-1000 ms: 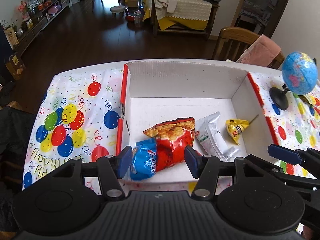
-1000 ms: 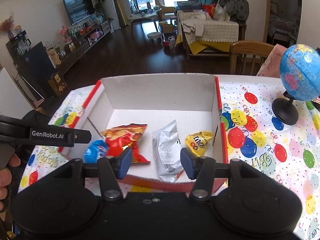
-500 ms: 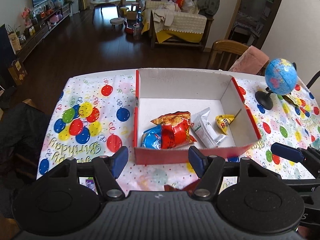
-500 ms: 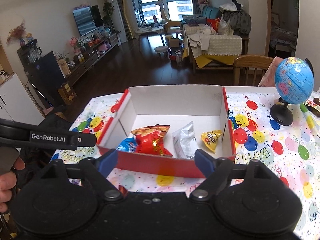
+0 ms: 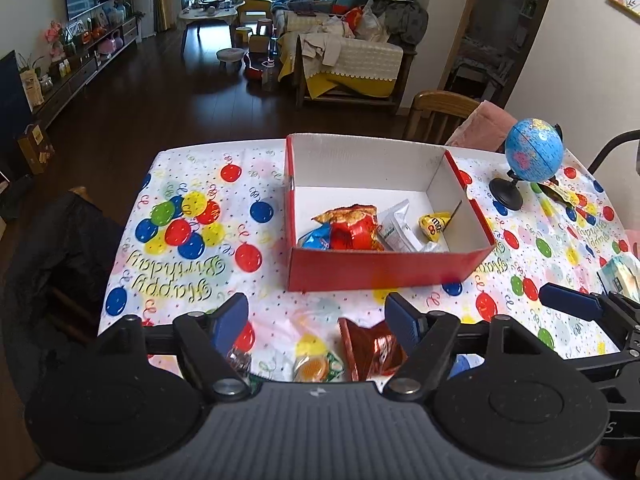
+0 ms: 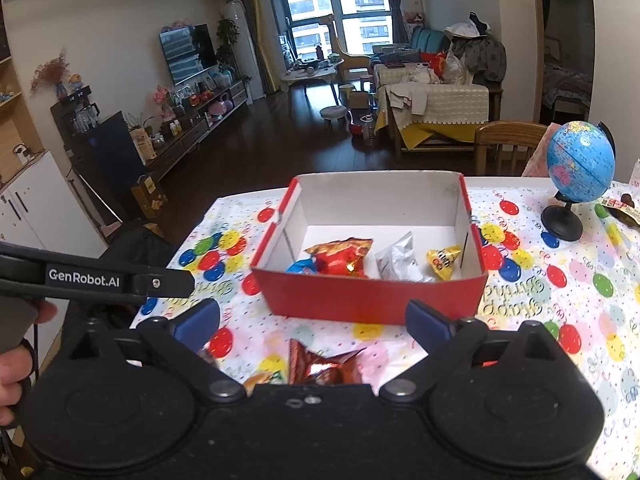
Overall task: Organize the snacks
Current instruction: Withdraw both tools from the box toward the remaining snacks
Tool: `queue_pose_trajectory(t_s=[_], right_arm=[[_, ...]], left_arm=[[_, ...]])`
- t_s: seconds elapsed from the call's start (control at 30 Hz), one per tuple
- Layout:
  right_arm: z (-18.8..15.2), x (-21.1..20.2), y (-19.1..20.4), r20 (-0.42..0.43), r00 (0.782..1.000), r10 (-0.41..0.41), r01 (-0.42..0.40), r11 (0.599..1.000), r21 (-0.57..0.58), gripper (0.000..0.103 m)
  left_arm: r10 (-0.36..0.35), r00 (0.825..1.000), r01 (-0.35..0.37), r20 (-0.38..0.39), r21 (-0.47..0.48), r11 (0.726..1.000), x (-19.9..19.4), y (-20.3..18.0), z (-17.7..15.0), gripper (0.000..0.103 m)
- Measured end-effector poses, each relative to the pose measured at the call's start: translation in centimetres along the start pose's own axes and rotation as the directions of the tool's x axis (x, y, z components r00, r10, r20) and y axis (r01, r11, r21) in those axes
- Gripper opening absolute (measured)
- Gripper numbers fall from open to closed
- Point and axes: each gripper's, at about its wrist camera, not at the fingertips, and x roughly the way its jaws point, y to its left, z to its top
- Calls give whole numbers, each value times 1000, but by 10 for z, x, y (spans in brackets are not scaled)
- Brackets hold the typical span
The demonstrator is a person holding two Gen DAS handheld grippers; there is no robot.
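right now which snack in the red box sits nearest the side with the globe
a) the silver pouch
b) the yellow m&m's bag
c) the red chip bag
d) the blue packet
b: in the right wrist view the yellow m&m's bag lies at the right end of the red box, the side toward the globe, with the silver pouch, red chip bag and blue packet further left.

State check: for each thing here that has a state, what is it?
Box: open-topped, upright.
Red bag: in box, lying flat.
Silver pouch: in box.
Yellow packet: in box.
Foil snack: on table, outside box.
Left gripper: jaws opening, empty.
Right gripper: jaws opening, empty.
Globe: upright.
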Motion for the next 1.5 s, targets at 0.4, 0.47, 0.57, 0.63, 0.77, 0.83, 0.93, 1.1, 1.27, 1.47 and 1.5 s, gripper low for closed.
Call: queue_pose_trajectory(t_s=[0.4, 0.47, 0.57, 0.63, 0.77, 0.83, 0.93, 1.1, 1.27, 1.47, 1.5], right_arm=[[-40, -8, 26, -39, 999, 9, -9, 1000, -8, 99], [-48, -7, 30, -50, 999, 11, -11, 1000, -10, 99], [-61, -8, 34, -66, 998, 13, -13, 1000, 4, 99], [-70, -8, 37, -76, 997, 10, -9, 1000, 4, 99], [-83, -5, 39, -96, 995, -1, 2, 1000, 14, 99], [-88, -3, 39, -103, 995, -10, 12, 1000, 14, 99], [-93, 1, 38, -107, 994, -27, 28, 1000, 8, 99], [-103, 15, 37, -111, 992, -52, 53, 999, 1, 98], [-104, 34, 32, -108, 992, -63, 59, 998, -38, 98], [-103, 62, 19, -129, 989, -74, 65, 996, -69, 98], [-103, 65, 17, -132, 988, -76, 67, 995, -73, 98]], left_arm=[[-18, 1000, 17, -13, -55, 998, -18, 34, -46, 84], [-19, 1000, 17, -24, -67, 998, -17, 40, -55, 84], [-25, 999, 22, -39, -78, 997, -13, 46, -69, 88], [-21, 998, 16, -54, -87, 996, -10, 50, -79, 88], [-17, 996, 7, -89, -111, 994, -2, 58, -97, 89], [-17, 994, 4, -108, -117, 993, 3, 60, -105, 89], [-5, 991, -10, -134, -111, 994, 11, 60, -113, 89], [36, 984, -50, -177, -77, 996, 32, 55, -121, 89], [72, 973, -93, -220, -87, 992, 59, 56, -124, 89], [105, 963, -134, -249, -103, 986, 86, 59, -124, 89], [108, 962, -138, -252, -103, 985, 90, 58, -124, 89]])
